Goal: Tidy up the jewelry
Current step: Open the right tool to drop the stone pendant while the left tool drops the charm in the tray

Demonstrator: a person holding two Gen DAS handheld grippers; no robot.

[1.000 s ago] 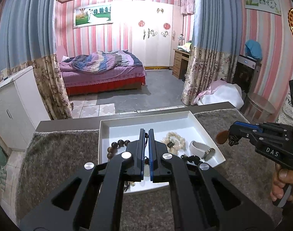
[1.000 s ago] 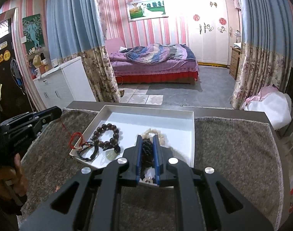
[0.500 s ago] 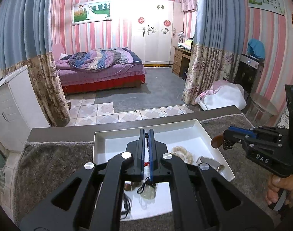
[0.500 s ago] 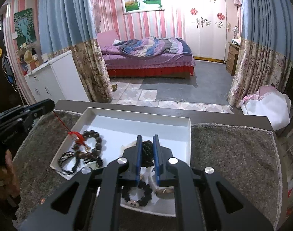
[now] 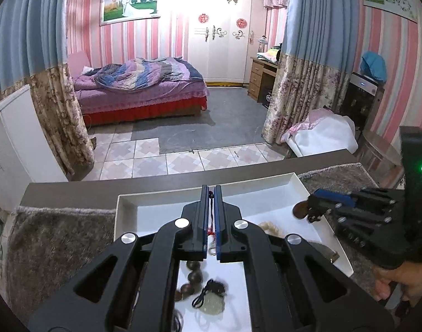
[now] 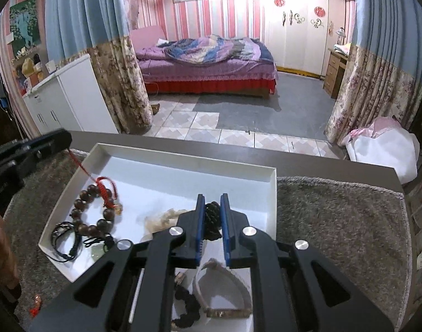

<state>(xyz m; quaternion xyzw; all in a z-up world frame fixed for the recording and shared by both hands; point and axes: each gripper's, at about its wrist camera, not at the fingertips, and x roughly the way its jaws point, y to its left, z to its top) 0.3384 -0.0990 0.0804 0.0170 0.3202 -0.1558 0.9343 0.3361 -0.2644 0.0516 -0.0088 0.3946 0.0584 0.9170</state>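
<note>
Holding our left gripper (image 5: pixel 210 191) pinched tight on a red cord bracelet (image 6: pixel 107 191), we've got the cord running taut from the tips down to its knot and small charm, which hang just over the brown wooden bead bracelet (image 6: pixel 93 213) in the white tray (image 6: pixel 183 157). Our right gripper (image 6: pixel 212 202) is clamped on a black beaded bracelet (image 6: pixel 212 218), lifted above the tray's right side. Also in the tray: a pale fuzzy piece (image 6: pixel 161 218), a whitish bangle (image 6: pixel 224 290), black cords and a jade-like pendant (image 5: pixel 211 303). The tray sits on a grey fuzzy mat (image 6: pixel 335 221).
</note>
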